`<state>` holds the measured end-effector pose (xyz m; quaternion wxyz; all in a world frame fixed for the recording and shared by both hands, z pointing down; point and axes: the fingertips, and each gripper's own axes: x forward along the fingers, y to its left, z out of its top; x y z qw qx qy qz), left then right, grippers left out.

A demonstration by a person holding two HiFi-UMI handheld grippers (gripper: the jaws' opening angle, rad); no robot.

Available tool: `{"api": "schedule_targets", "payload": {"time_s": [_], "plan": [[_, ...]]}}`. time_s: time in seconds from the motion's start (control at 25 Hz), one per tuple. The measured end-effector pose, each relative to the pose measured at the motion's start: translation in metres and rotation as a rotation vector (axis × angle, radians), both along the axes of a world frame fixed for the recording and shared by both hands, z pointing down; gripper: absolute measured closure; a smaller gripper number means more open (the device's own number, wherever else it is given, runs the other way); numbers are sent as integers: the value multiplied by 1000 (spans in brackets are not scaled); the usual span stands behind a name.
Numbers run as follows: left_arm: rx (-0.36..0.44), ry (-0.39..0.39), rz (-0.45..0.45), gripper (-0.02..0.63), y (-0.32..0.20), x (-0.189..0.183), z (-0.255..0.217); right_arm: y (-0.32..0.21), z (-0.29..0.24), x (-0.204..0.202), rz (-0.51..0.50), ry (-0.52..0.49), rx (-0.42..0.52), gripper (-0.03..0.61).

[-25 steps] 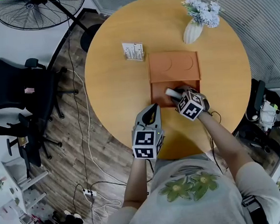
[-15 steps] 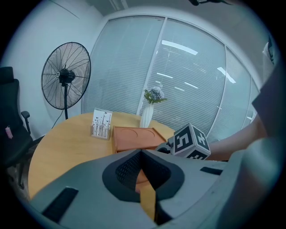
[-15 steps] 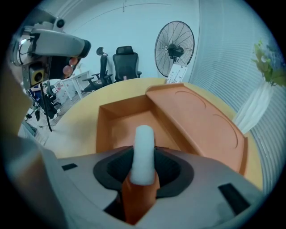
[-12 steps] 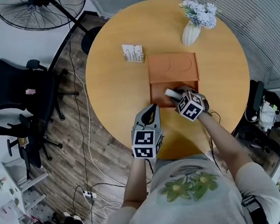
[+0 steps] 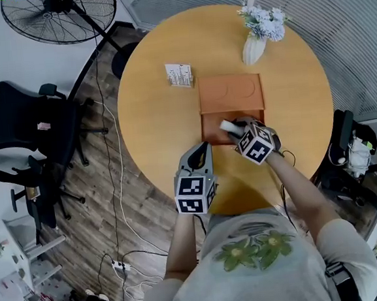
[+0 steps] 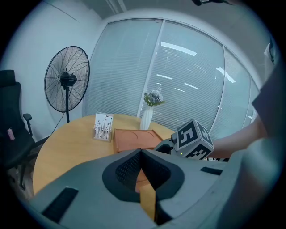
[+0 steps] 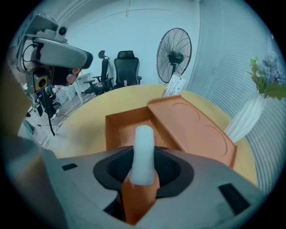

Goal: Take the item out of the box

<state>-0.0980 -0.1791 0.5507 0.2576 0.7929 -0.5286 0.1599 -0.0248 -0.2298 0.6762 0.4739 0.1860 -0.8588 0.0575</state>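
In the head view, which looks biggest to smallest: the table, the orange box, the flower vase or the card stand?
1. table
2. orange box
3. flower vase
4. card stand
The last two look fairly close in size.

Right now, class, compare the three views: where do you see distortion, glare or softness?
Head view: even light, sharp, no harsh shadows on the table. Left gripper view: the fisheye lens bends the blinds, and bright streaks of glare cross them. Right gripper view: dark rounded corners, and the white item, close to the lens, looks soft.
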Motion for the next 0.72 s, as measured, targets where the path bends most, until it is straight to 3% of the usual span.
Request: {"api": "schedule_targets", "payload": {"time_s": [0.72], "plan": [[42, -3, 12, 618, 16, 0, -25, 13, -54, 1, 23, -81, 71, 425]]}}
